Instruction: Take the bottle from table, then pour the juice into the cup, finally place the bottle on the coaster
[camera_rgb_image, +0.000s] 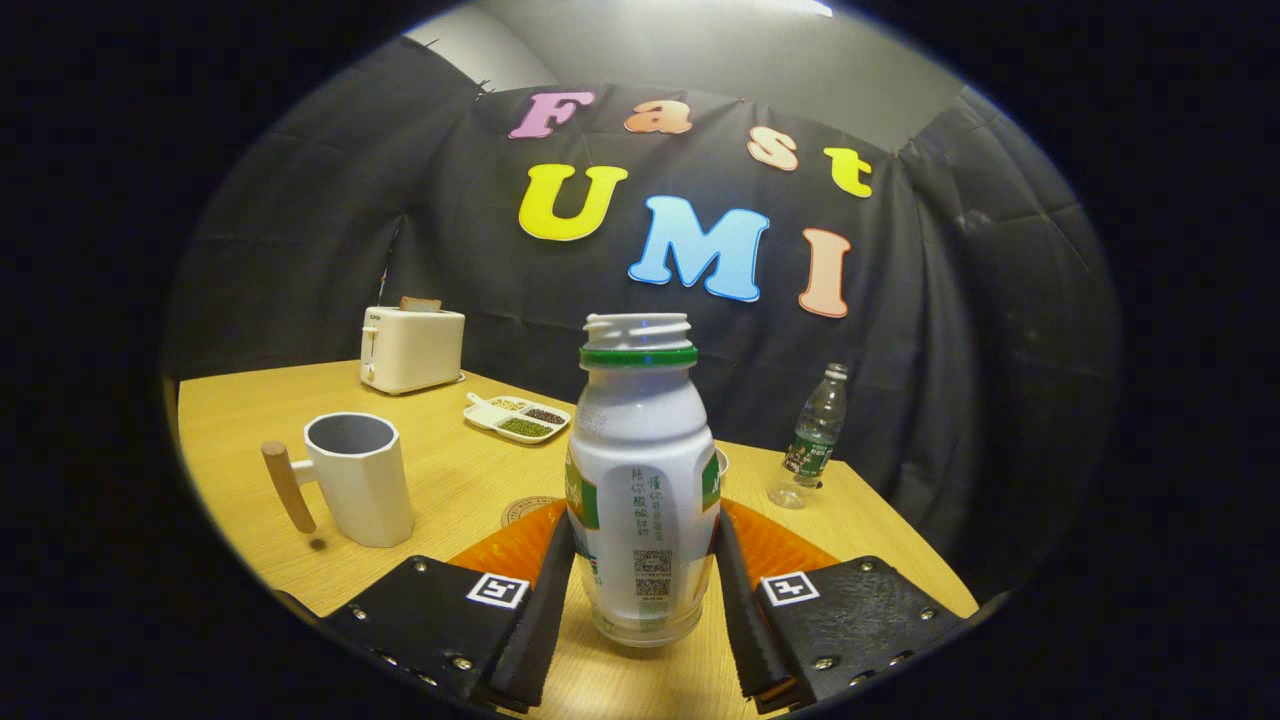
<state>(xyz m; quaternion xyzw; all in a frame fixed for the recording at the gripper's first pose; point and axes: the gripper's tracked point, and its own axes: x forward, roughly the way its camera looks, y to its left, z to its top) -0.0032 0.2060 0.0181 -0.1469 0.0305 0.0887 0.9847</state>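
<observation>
A white juice bottle (640, 480) with a green neck ring and no cap stands upright between my fingers. My gripper (642, 580) is shut on it, one finger pressing on each side of its lower body. Whether its base touches the wooden table (460, 480) I cannot tell. A white cup (358, 482) with a wooden handle stands on the table beyond my left finger, off to the left. A round coaster (527, 510) lies just ahead of the left finger, partly hidden by it and the bottle.
A white toaster (411, 348) stands at the table's far left corner. A divided tray (517, 416) of grains lies behind the cup. A clear water bottle (812, 438) stands far right near the table edge. A white rim (721, 460) peeks from behind the juice bottle.
</observation>
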